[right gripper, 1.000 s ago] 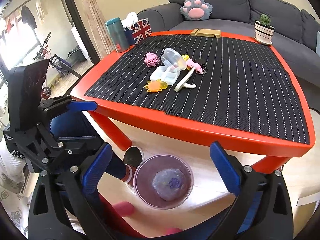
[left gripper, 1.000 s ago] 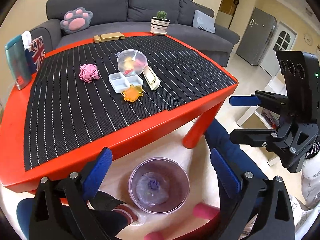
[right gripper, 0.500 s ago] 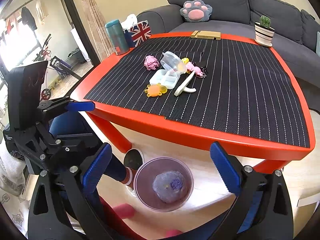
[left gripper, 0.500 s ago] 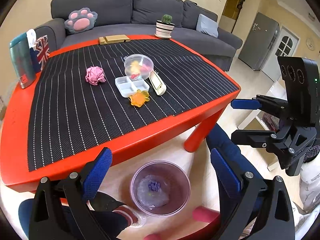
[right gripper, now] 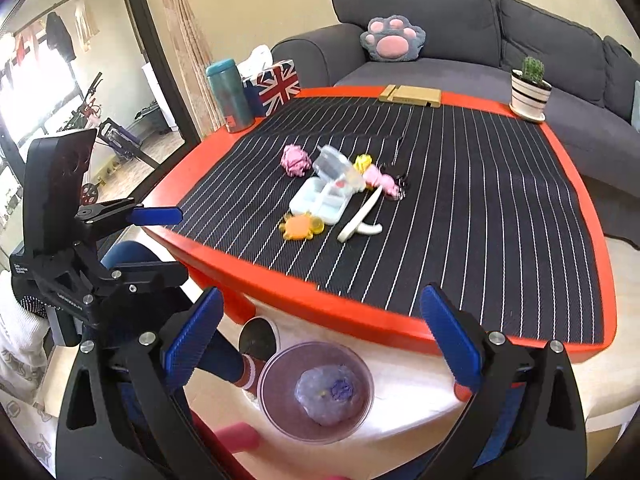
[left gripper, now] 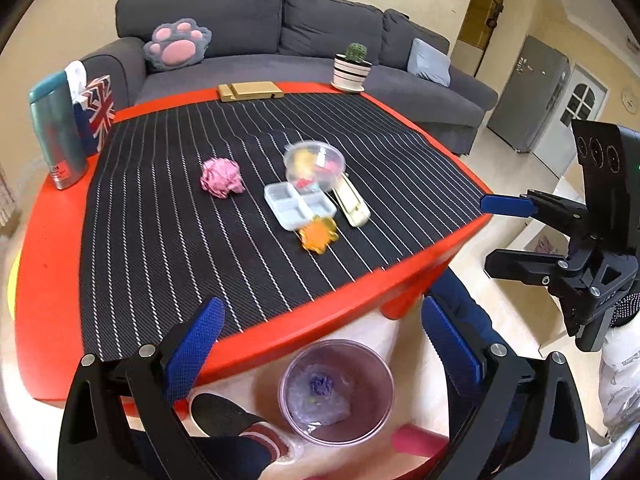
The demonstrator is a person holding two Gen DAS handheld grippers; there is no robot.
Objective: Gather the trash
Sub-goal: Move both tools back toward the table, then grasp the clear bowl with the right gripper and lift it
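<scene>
A crumpled pink paper ball [left gripper: 222,179] [right gripper: 295,161] lies on the striped black mat of the red table [left gripper: 48,264] [right gripper: 576,184]. Beside it sit a clear plastic cup on its side [left gripper: 314,166] [right gripper: 335,168], a white divided tray [left gripper: 298,204] [right gripper: 322,202], an orange toy [left gripper: 318,235] [right gripper: 298,227] and a cream clip [left gripper: 352,202] [right gripper: 360,218]. On the floor under the table's near edge stands a purple bin [left gripper: 337,392] [right gripper: 316,392] holding a clear bag with purple scrap. My left gripper [left gripper: 320,344] [right gripper: 154,240] and right gripper [right gripper: 320,340] [left gripper: 508,236] hang open and empty above the bin.
A teal bottle [left gripper: 56,132] and a Union Jack tissue box [left gripper: 98,110] stand at the table's left corner. A wooden block [left gripper: 250,91] and a potted cactus [left gripper: 352,66] sit at the far edge. A grey sofa [left gripper: 248,24] lies behind. The person's legs and feet are beside the bin.
Both grippers have moved forward and up toward the table, so the table items appear nearer and the bin sits lower in view. Both stay open and empty.
</scene>
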